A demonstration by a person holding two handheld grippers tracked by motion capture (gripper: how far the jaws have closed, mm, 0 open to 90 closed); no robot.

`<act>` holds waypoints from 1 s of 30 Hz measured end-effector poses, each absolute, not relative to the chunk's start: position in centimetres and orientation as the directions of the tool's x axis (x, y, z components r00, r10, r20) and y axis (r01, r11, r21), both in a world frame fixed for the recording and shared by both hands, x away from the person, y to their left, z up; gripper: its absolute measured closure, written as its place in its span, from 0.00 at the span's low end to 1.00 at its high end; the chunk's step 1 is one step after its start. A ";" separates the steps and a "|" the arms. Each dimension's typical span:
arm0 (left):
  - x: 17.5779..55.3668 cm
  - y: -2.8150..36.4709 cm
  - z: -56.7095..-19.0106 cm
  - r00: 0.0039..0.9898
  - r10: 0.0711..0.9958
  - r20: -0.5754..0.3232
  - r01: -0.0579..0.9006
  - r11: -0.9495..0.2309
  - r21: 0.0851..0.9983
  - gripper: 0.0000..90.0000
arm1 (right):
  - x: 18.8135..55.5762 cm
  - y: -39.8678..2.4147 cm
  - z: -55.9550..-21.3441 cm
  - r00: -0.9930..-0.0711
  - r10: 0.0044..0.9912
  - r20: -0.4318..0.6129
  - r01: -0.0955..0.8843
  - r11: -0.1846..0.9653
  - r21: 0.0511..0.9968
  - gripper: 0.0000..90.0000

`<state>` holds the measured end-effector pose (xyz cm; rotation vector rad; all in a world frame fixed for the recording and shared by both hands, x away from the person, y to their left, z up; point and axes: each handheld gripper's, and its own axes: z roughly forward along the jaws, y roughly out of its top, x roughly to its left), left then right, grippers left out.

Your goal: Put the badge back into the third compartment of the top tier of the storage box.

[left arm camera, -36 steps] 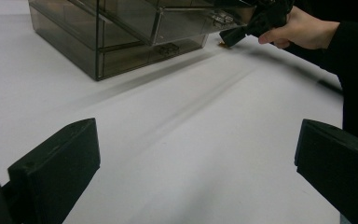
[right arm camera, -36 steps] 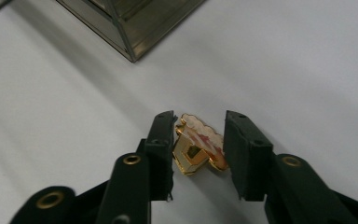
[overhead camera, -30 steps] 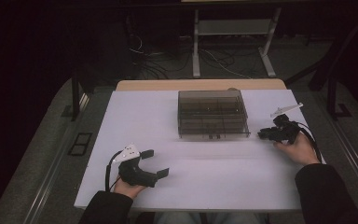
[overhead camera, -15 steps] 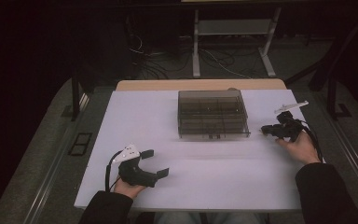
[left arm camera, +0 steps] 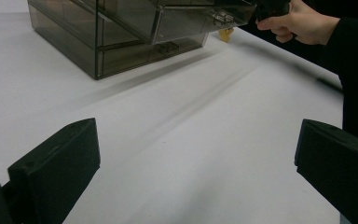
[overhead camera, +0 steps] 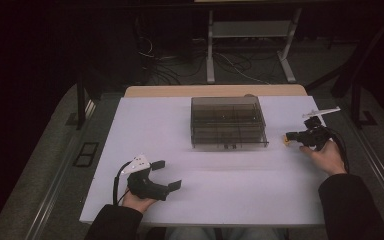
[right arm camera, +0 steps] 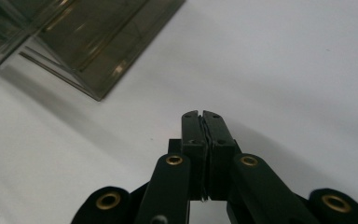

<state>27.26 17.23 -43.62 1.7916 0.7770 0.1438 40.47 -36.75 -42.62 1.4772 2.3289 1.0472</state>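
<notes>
At the tips of the right gripper (overhead camera: 290, 135): a small yellow piece (overhead camera: 286, 142); contact is unclear.
Jaws: just closing, now pressed together, nothing seen between them.
Piece's axis: too small to tell.

I'm working in a dim lab: my white surface (overhead camera: 220, 190) stands over loose cables (overhead camera: 230, 62) and a metal frame (overhead camera: 250, 35) on a grey floor (overhead camera: 45, 165).

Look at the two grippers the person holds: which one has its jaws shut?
The right gripper: its two jaws meet, beside a small yellow object. The left gripper has its jaws spread wide apart.
</notes>
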 end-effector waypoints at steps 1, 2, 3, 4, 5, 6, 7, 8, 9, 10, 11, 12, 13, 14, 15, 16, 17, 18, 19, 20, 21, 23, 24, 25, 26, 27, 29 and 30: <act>27.3 17.2 -43.6 0.776 0.568 -0.274 0.432 -0.162 0.887 0.00 | 40.5 -36.8 -42.6 -0.485 0.851 0.202 0.716 0.253 0.651 0.97; 27.3 17.2 -43.6 0.776 0.569 -0.273 0.432 -0.163 0.887 0.00 | 40.5 -37.0 -42.7 -0.482 0.849 0.216 0.720 0.242 0.651 0.97; 27.3 17.2 -43.6 0.776 0.569 -0.273 0.432 -0.163 0.887 0.00 | 40.5 -37.2 -42.7 -0.478 0.848 0.229 0.725 0.234 0.648 0.97; 27.3 17.2 -43.6 0.775 0.569 -0.274 0.432 -0.161 0.887 0.00 | 40.5 -37.4 -42.8 -0.478 0.846 0.235 0.725 0.229 0.650 0.97; 27.3 17.2 -43.6 0.775 0.570 -0.274 0.432 -0.161 0.887 0.00 | 40.5 -37.4 -42.7 -0.477 0.846 0.238 0.727 0.228 0.647 0.97; 27.3 17.2 -43.6 0.775 0.570 -0.274 0.433 -0.161 0.887 0.00 | 40.4 -37.3 -42.7 -0.476 0.848 0.234 0.726 0.228 0.649 0.97; 27.3 17.2 -43.6 0.775 0.570 -0.273 0.432 -0.163 0.887 0.00 | 40.4 -37.3 -42.7 -0.477 0.848 0.232 0.726 0.231 0.648 0.97; 27.3 17.2 -43.6 0.775 0.570 -0.274 0.432 -0.162 0.887 0.00 | 40.4 -37.2 -42.7 -0.478 0.848 0.228 0.725 0.235 0.648 0.97; 27.3 17.2 -43.6 0.775 0.569 -0.274 0.432 -0.162 0.887 0.00 | 40.4 -37.1 -42.7 -0.478 0.849 0.227 0.725 0.235 0.647 0.97; 27.3 17.2 -43.6 0.775 0.569 -0.274 0.432 -0.162 0.887 0.00 | 40.5 -37.1 -42.7 -0.478 0.849 0.226 0.725 0.236 0.647 0.97; 27.3 17.2 -43.6 0.775 0.570 -0.274 0.432 -0.161 0.887 0.00 | 40.5 -37.1 -42.7 -0.477 0.849 0.228 0.726 0.234 0.647 0.97; 27.3 17.3 -43.6 0.775 0.570 -0.275 0.433 -0.160 0.887 0.00 | 40.5 -37.2 -42.7 -0.474 0.849 0.232 0.728 0.231 0.645 0.97; 27.3 17.3 -43.6 0.775 0.570 -0.274 0.433 -0.161 0.887 0.00 | 40.5 -37.2 -42.7 -0.474 0.849 0.233 0.729 0.230 0.645 0.97; 27.3 17.3 -43.6 0.774 0.570 -0.274 0.433 -0.161 0.887 0.00 | 40.5 -37.2 -42.6 -0.474 0.849 0.234 0.729 0.230 0.645 0.97; 27.3 17.3 -43.6 0.774 0.570 -0.275 0.433 -0.161 0.887 0.00 | 40.5 -37.2 -42.6 -0.474 0.848 0.237 0.731 0.229 0.642 0.97; 27.3 17.3 -43.6 0.774 0.570 -0.274 0.433 -0.162 0.887 0.00 | 40.5 -37.1 -42.6 -0.477 0.846 0.237 0.730 0.232 0.643 0.97; 27.3 17.3 -43.6 0.774 0.570 -0.274 0.433 -0.162 0.886 0.00 | 40.5 -37.1 -42.5 -0.476 0.846 0.242 0.732 0.228 0.643 0.97; 27.3 17.3 -43.6 0.774 0.571 -0.275 0.434 -0.162 0.886 0.00 | 40.4 -37.0 -42.5 -0.480 0.844 0.238 0.729 0.233 0.643 0.97; 27.3 17.3 -43.7 0.773 0.571 -0.276 0.435 -0.160 0.886 0.00 | 40.4 -37.0 -42.4 -0.484 0.842 0.239 0.727 0.235 0.645 0.97; 27.3 17.3 -43.7 0.773 0.571 -0.276 0.435 -0.160 0.886 0.00 | 40.4 -36.9 -42.3 -0.484 0.841 0.242 0.727 0.233 0.646 0.97; 27.2 17.3 -43.7 0.773 0.571 -0.276 0.435 -0.160 0.886 0.00 | 40.4 -36.8 -42.2 -0.490 0.838 0.242 0.723 0.235 0.650 0.97; 27.2 17.3 -43.6 0.773 0.571 -0.277 0.435 -0.158 0.887 0.00 | 40.3 -36.6 -42.0 -0.493 0.835 0.245 0.721 0.234 0.652 0.97; 27.2 17.3 -43.7 0.772 0.571 -0.278 0.436 -0.157 0.886 0.00 | 40.3 -36.5 -41.9 -0.494 0.834 0.246 0.720 0.234 0.653 0.97; 27.2 17.3 -43.7 0.772 0.571 -0.279 0.436 -0.157 0.886 0.00 | 40.2 -36.4 -41.8 -0.498 0.831 0.247 0.720 0.238 0.652 0.97; 27.2 17.3 -43.7 0.772 0.571 -0.280 0.436 -0.156 0.886 0.00 | 40.2 -36.3 -41.7 -0.500 0.830 0.247 0.720 0.240 0.651 0.97; 27.2 17.3 -43.7 0.772 0.571 -0.280 0.437 -0.156 0.886 0.00 | 40.1 -36.2 -41.6 -0.502 0.830 0.243 0.721 0.246 0.648 0.97; 27.2 17.3 -43.7 0.772 0.570 -0.279 0.436 -0.157 0.886 0.00 | 40.1 -35.9 -41.2 -0.510 0.828 0.232 0.720 0.263 0.642 0.97; 27.2 17.3 -43.6 0.772 0.570 -0.280 0.436 -0.156 0.886 0.00 | 40.1 -35.8 -41.0 -0.511 0.827 0.235 0.719 0.262 0.644 0.97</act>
